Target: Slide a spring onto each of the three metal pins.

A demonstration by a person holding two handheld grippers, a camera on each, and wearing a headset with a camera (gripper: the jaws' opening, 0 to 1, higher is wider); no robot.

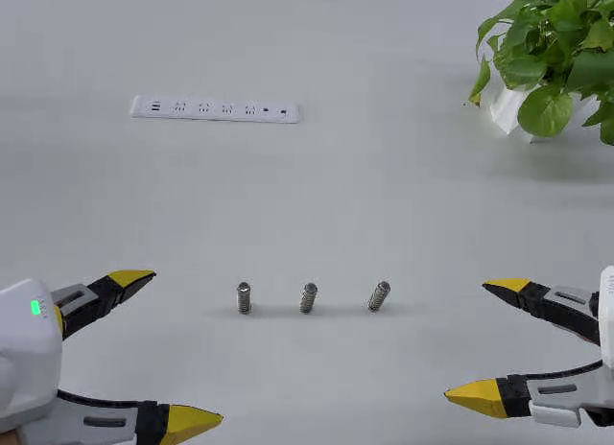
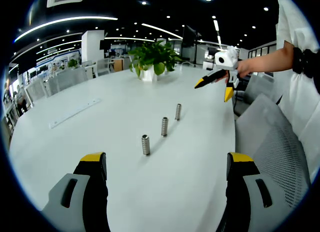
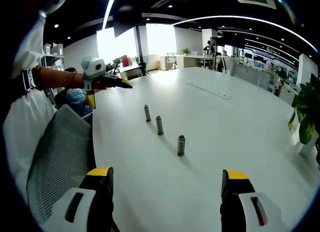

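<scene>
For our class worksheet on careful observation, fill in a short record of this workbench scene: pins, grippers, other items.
Pins: left pin, middle pin, right pin, standing in a row on the table, each seemingly wearing a spring
Left gripper: open, empty, left of the row
Right gripper: open, empty, right of the row
Other items: power strip, potted plant, both farther back

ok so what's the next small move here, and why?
Probably none on the parts: just ease both grippers back off the table. The left pin, middle pin and right pin each look already sleeved in spring coils, standing in a row. The left gripper and right gripper are open, hold nothing and sit clear of the row.
</scene>
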